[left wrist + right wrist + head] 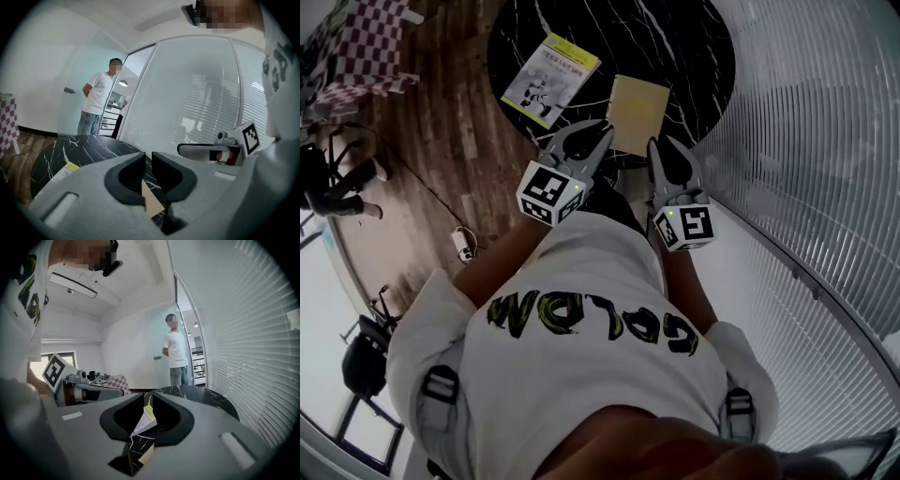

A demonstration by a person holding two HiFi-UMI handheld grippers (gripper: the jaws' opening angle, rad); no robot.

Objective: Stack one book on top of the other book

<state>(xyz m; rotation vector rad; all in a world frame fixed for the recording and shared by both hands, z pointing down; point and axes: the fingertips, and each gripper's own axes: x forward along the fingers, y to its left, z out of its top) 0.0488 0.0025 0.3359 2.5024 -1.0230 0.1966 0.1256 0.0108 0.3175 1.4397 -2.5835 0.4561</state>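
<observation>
On the round black marble table [694,47] lie two books, apart from each other. A yellow-and-white book [549,79] with a picture on its cover sits left. A plain tan book [637,112] lies right of it, near the table's front edge. My left gripper [592,136] hovers at that edge, just left of the tan book, with its jaws a narrow gap apart and nothing between them. My right gripper [672,150] hangs just right of the tan book, also slightly open and empty. Through the left gripper's [148,157] gap the tan book [149,199] shows below. Through the right gripper's [148,397] gap the yellow-and-white book [146,418] shows.
A person [98,103] stands beyond the table by a doorway. A glass wall with blinds [806,141] curves along the right. A checked cloth [366,47] and a dark chair [328,178] are off to the left on the wooden floor, with a cable [464,244].
</observation>
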